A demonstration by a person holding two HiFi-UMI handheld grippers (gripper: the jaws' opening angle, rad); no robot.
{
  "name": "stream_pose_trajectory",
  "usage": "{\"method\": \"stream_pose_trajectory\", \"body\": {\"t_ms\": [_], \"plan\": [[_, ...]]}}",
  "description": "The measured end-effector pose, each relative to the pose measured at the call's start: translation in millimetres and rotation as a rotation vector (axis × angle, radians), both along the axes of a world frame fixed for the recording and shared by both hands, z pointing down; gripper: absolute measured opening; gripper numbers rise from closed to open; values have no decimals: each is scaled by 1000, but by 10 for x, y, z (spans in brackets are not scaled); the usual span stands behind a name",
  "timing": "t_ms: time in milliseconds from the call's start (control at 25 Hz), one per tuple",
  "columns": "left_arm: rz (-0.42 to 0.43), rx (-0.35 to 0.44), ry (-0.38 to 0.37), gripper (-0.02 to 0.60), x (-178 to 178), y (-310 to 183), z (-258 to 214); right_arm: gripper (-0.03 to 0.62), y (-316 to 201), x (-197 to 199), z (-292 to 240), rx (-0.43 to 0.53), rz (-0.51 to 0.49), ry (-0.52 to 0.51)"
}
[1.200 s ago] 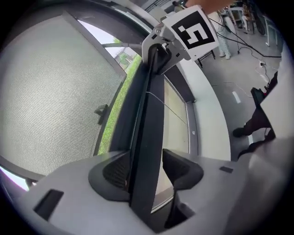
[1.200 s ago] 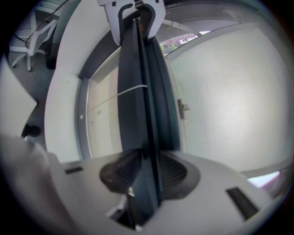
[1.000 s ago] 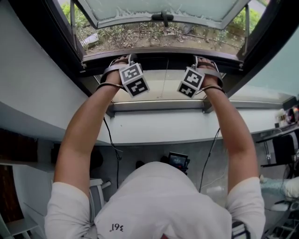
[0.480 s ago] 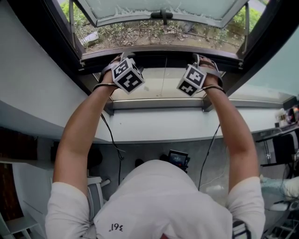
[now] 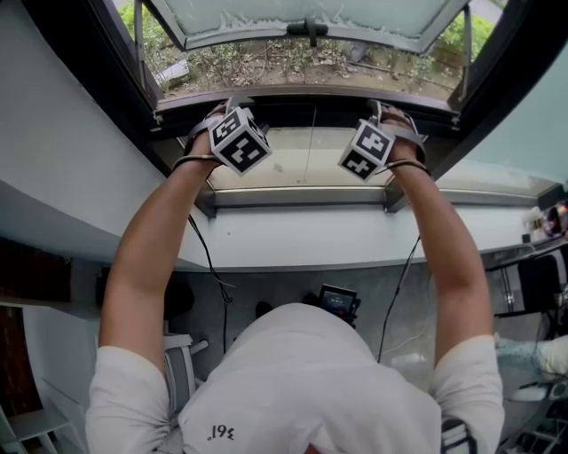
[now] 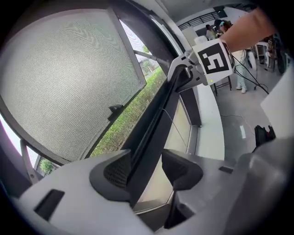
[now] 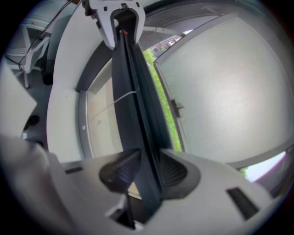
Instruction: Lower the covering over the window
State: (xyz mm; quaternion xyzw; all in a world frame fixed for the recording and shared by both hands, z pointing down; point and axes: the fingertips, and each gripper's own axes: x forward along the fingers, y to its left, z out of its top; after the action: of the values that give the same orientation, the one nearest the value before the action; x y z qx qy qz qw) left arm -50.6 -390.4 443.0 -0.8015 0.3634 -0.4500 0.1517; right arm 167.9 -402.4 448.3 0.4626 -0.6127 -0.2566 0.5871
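I have both claws on the covering's dark bar [image 6: 155, 117], one toward each end. My right claw [image 7: 148, 170] is clamped on it. The bar runs straight out between the pads and both press on its faces. My left claw [image 6: 147, 170] sits round the bar more loosely. Its outer pad [image 6: 115, 173] lies against the bar, but the inner pad [image 6: 181, 167] stands a little off, with pale light showing through the gap. I would call that claw parted and hooked over the bar, not gripping it.

Beyond both claws the sash [image 5: 266, 13] is swung outward, and through the opening I see bare ground and greenery. On my side of the claws, a pale panel [image 5: 266, 164] crossed by a thin cord [image 5: 311, 151] fills the space between the bar and the grey rail [image 5: 302, 200]. Nearer to me again is the white sill [image 5: 311, 239]. I cannot tell whether the panel is glass or part of the covering.

As I judge it, the grasp is made on the right and only half made on the left. The lowering is not finished, since the bar stands apart from the rail with the panel showing between them. What is left is to close the left claw on the bar and bring both ends down level until the bar meets the rail.
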Motion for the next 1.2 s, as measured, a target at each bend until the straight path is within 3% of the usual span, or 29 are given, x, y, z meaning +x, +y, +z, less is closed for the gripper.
{"method": "stream_pose_trajectory", "body": {"t_ms": [200, 480, 760, 1200], "plan": [[2, -5, 21, 221, 24, 49, -10, 124, 45, 9, -71, 9, 3, -15], [-23, -16, 136, 221, 3, 97, -163, 124, 106, -49, -361, 65, -7, -74], [-61, -14, 391, 199, 9, 278, -570, 121, 253, -87, -635, 119, 4, -236], [-44, 57, 767, 149, 94, 717, -1174, 98, 631, -281, -980, 201, 10, -584]]}}
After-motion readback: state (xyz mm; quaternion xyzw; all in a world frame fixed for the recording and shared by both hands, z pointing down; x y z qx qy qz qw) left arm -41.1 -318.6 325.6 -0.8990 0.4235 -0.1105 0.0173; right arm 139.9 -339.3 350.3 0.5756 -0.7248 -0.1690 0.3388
